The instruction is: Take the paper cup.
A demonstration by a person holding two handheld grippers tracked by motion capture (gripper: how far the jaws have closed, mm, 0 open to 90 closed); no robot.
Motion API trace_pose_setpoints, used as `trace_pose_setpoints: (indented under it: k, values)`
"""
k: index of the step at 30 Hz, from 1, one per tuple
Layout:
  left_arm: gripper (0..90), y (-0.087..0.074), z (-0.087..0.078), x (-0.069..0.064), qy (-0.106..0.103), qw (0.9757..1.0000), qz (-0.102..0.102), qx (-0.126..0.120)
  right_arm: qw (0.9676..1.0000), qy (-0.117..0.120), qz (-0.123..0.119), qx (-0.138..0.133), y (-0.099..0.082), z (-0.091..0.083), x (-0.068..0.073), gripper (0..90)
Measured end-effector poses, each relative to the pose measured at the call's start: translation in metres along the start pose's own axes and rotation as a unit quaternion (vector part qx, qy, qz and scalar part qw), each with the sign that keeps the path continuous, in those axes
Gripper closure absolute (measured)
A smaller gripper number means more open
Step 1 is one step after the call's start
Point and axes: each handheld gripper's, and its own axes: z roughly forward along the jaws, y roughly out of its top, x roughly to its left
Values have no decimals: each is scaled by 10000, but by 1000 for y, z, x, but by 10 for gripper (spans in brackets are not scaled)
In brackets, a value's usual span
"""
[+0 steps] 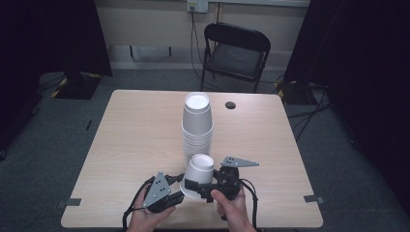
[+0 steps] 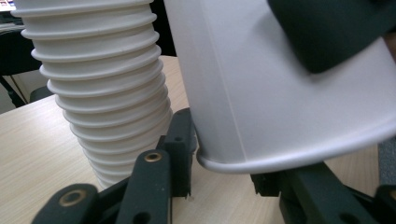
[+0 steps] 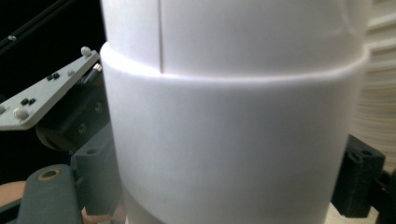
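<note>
The fingers of the left gripper [image 1: 180, 189] stand on both sides of the bottom rim of a single white cup [image 1: 198, 175], which is upside down. In the left gripper view one finger [image 2: 180, 149] touches the rim of this cup [image 2: 289, 102] and the other is just beside it, so I cannot tell if they already press.

The cup stands tilted near the front edge of the table [image 1: 130, 140], between the two grippers.

The right gripper [image 1: 203, 187] holds the cup at its lower part, one black jaw on each side. In the right gripper view the cup wall [image 3: 224, 140] sits tight between them.

Just behind the cup rises the tall stack of cups [image 1: 197, 125], also upside down, in the middle of the table. A folding chair [image 1: 236, 53] is behind the table.
</note>
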Motion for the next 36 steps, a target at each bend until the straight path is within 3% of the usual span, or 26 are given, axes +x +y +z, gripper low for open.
trace_pose_setpoints:
  k: [4, 11, 30, 36]
  values:
    - [745, -2, -1, 3, 75, 9999, 147, 14, 10000, 42, 62, 54, -2, 2, -1, 156]
    - [821, -3, -2, 4, 108, 9998, 180, -4, 9998, 113, 142, 33, -2, 3, -2, 146]
    - [831, -5, 1, 3, -147, 9998, 55, 79, 9998, 190, 13, -96, 0, -1, -5, 139]
    - [830, -6, 1, 1, -294, 9995, -53, 99, 9995, 166, -176, -204, 5, -6, -2, 139]
